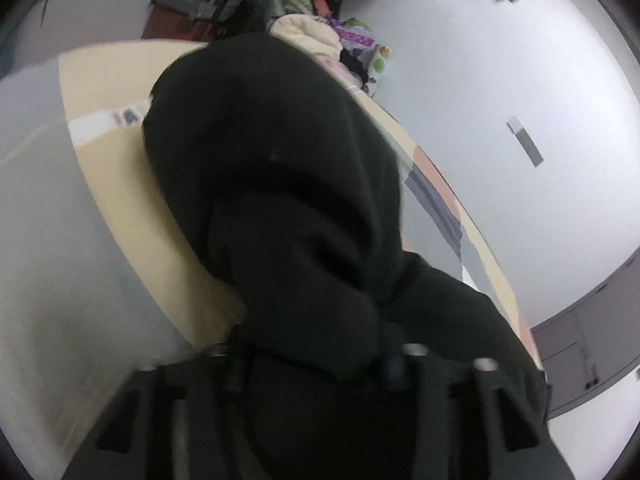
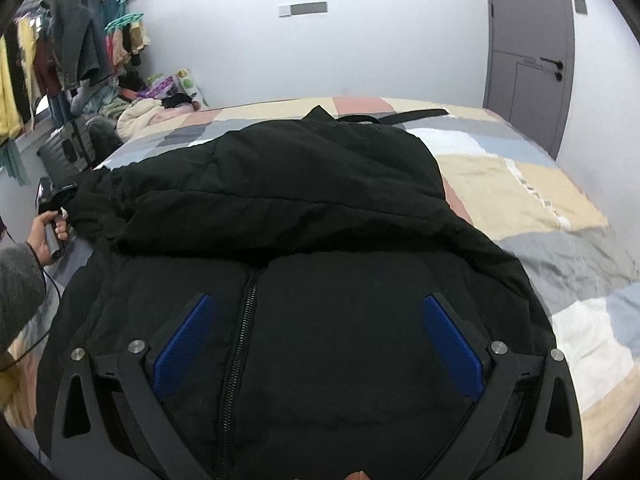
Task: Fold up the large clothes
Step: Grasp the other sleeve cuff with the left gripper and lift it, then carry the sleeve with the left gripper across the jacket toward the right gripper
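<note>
Black padded cloth fills most of both views: it is a large jacket [image 2: 288, 208] that lies spread on a bed [image 2: 532, 196], which has a patchwork cover in beige, grey, pink, blue and white. In the right wrist view the front of the jacket faces up, with its zipper [image 2: 244, 312] running down the near part, and one side of the jacket is folded over across the middle.

The right gripper [image 2: 320, 332] hangs just above the near part of the jacket. Its two blue pads [image 2: 184, 344] stand wide apart and nothing is between them.

The left gripper [image 1: 316, 364] is at the left edge of the jacket. In the left wrist view a thick bunch of the black cloth comes up between its fingers and hides the pads, and the fingers stand close on it, so it is clamped on the jacket. In the right wrist view the person's left hand [image 2: 46, 226], with a grey sleeve [image 2: 20, 276], holds this gripper's handle at the same edge of the jacket.

Beyond the bed, by the white wall, there is a pile of clothes [image 2: 140, 108], and more clothes hang on a rack [image 2: 64, 48]. A grey door [image 2: 528, 40] is at the right.
</note>
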`<state>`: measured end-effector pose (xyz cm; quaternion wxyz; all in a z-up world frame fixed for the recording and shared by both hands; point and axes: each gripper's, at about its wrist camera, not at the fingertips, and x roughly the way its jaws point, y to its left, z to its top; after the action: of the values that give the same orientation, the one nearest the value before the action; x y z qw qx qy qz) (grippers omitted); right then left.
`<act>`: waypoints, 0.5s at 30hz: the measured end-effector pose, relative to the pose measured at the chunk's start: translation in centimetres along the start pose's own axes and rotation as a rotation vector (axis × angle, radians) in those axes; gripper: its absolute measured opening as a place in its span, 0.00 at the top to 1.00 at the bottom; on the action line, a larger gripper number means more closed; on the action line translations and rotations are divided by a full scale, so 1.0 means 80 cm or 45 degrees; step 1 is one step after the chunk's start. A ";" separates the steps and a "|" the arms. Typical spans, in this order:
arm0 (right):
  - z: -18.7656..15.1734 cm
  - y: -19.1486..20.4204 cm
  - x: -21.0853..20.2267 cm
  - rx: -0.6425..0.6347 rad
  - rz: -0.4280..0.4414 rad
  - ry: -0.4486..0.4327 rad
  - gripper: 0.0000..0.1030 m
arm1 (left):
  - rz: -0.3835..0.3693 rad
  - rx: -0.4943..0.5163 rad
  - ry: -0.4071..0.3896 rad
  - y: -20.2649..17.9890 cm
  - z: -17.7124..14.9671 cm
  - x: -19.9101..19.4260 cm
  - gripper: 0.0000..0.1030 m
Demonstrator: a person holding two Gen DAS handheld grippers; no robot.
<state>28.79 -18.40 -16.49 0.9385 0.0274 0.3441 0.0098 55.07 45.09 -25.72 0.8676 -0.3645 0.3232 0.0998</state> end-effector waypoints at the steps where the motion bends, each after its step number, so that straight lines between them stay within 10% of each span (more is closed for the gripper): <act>1: 0.000 0.001 0.000 -0.004 0.004 0.004 0.00 | 0.008 0.014 -0.010 -0.005 0.000 -0.006 0.78; 15: -0.007 -0.026 -0.015 0.046 0.004 0.034 0.00 | 0.086 0.188 -0.254 -0.111 0.025 -0.179 0.91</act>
<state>27.53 -20.53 -16.27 0.9331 0.0447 0.3568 0.0054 48.64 41.02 -10.51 0.9160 -0.2767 0.2540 0.1406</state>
